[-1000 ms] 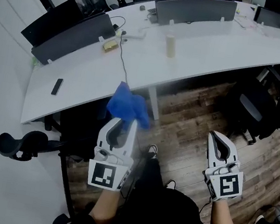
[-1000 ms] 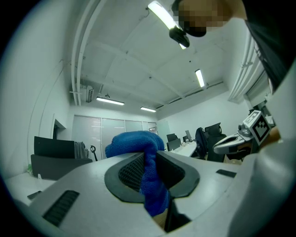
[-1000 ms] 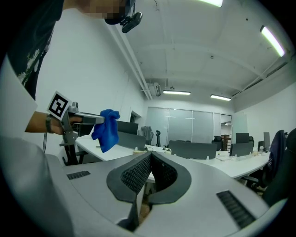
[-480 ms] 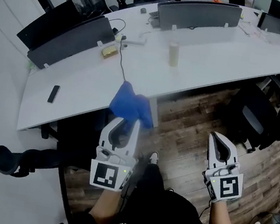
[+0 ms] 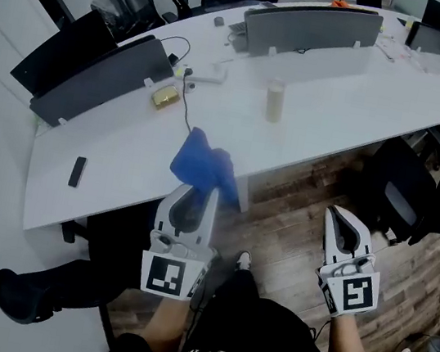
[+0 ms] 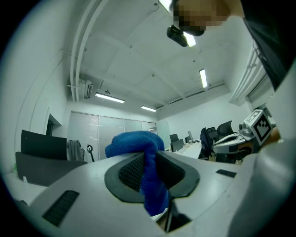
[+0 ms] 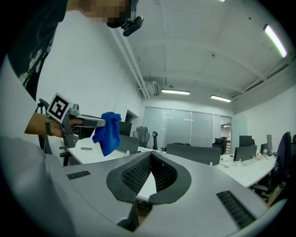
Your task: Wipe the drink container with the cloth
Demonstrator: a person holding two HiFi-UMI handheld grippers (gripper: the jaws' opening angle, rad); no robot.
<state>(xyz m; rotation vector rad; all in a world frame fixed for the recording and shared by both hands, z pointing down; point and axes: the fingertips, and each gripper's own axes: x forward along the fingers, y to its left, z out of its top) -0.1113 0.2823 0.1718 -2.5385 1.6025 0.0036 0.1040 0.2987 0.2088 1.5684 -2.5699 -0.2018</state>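
Note:
The drink container is a pale upright cylinder on the white curved desk, far ahead of both grippers. My left gripper is shut on a blue cloth, which bunches above the fingertips and hangs over the desk's near edge. In the left gripper view the cloth is pinched between the black pads. My right gripper hovers over the wooden floor, shut with nothing in it; its pads meet at the tips. The right gripper view shows the cloth at the left.
Grey partition screens stand along the desk's back. A yellow object, a cable and a small black device lie on the desk. Black office chairs stand right of the grippers and another at the lower left.
The desk and the container sit lower and nearer in the head view. Both grippers have come closer to the desk's edge, the left with the cloth held as before.

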